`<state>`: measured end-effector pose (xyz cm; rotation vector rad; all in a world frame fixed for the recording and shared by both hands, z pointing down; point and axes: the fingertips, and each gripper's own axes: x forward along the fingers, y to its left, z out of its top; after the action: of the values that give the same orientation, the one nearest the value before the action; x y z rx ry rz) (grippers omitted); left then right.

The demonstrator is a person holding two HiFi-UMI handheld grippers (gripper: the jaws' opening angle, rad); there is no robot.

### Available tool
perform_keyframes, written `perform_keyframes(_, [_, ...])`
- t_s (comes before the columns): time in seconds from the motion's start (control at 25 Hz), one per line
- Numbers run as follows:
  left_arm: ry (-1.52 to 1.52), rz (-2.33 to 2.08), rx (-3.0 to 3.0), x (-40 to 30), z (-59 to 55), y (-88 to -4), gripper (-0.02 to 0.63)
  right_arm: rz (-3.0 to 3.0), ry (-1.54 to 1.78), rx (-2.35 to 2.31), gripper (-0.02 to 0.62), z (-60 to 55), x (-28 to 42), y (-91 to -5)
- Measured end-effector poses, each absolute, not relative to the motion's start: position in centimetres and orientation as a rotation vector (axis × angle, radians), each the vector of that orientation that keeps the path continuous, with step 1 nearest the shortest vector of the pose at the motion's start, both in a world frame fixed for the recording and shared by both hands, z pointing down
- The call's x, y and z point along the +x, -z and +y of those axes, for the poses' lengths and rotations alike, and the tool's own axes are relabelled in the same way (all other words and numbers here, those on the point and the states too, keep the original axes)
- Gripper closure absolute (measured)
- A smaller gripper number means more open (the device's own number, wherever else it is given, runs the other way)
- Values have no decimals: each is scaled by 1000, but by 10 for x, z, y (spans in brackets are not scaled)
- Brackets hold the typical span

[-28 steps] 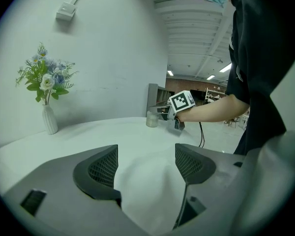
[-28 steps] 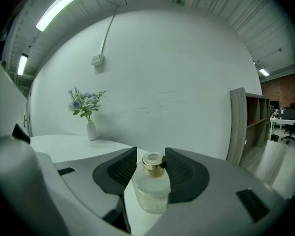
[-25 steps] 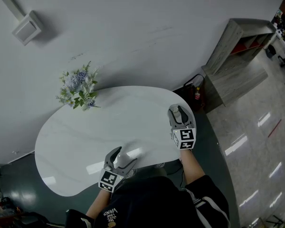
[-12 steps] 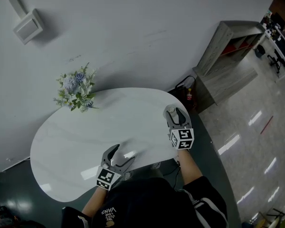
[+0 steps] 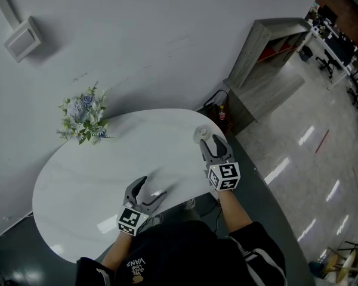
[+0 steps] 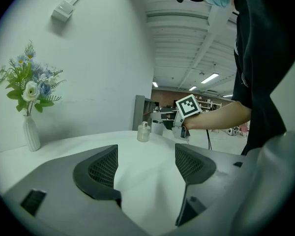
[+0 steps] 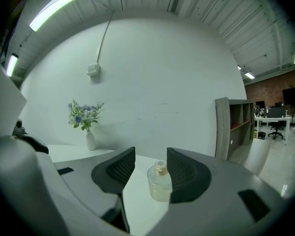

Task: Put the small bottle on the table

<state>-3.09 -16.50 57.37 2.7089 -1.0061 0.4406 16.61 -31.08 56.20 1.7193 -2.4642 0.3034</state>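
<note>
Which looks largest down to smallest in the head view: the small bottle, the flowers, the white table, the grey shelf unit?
1. white table
2. grey shelf unit, which stands farther from the camera, so its true size is unsure
3. flowers
4. small bottle

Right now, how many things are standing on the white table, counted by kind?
small bottle: 1
vase of flowers: 1
Total: 2
</note>
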Motion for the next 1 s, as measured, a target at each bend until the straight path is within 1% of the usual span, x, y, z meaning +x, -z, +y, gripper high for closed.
perform_keyframes(0.4, [-326,-830,2843,-15,-159,-548,238,-2458,-253,1802,407,-231,148,-522])
perform_keyframes(0.52, [-302,-767,2884,-12,-153,-541,239,-2444,-246,1843,433,-205,140,-514])
perform_keyframes(0.68, [-258,-674,2930,-6,-142,-532,239,-2421,-255,1892,451,-172,129,-510])
perform_keyframes(0.76, [-242,-633,2951,-4,-135,-528,239,-2409,-250,1912,472,-156,122,-509])
perform_keyframes(1.0, [-235,-514,3005,-5,-111,-523,239,-2377,-261,1983,508,-111,103,-505])
